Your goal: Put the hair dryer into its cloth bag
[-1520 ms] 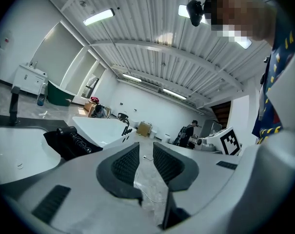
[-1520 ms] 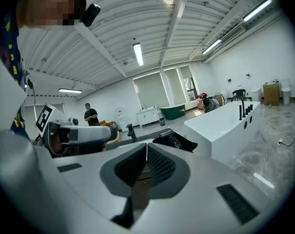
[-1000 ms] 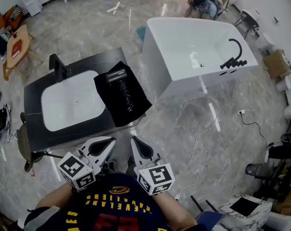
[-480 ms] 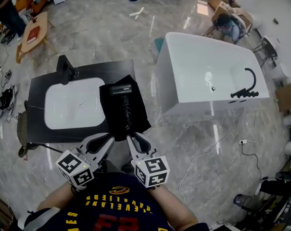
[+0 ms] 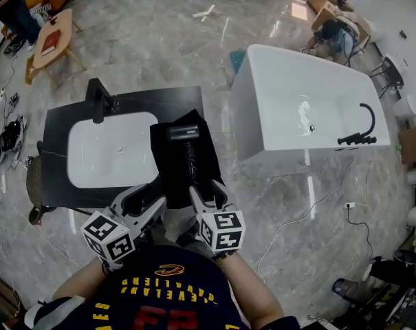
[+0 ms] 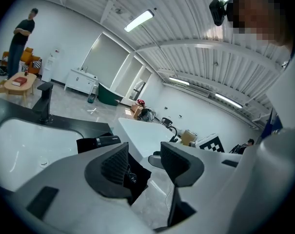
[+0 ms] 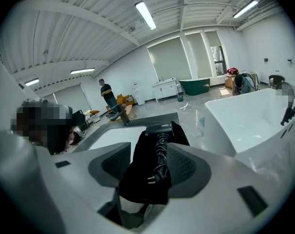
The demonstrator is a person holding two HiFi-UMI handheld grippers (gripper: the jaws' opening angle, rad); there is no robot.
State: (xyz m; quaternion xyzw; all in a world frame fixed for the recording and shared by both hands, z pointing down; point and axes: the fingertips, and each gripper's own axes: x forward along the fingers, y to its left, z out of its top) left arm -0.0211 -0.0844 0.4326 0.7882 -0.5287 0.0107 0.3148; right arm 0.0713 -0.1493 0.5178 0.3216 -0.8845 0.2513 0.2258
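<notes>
- a black hair dryer (image 5: 183,133) lies on top of its black cloth bag (image 5: 168,174), which is spread flat on a dark counter (image 5: 56,126) just right of a white sink basin (image 5: 111,157).
- its cord (image 5: 192,165) is coiled along the handle; black on black, so the handle itself is hard to make out.
- left gripper (image 5: 141,201): jaws spread, having just been opening, with nothing between the pads. it is near the bag's near left corner.
- right gripper (image 5: 209,192): jaws spread, having just been opening. the bag's near end and the cord's plug (image 7: 151,180) show in the gap; whether the pads touch the cloth is unclear.
- from the head view, this gripper covers the bag's near edge.
</notes>
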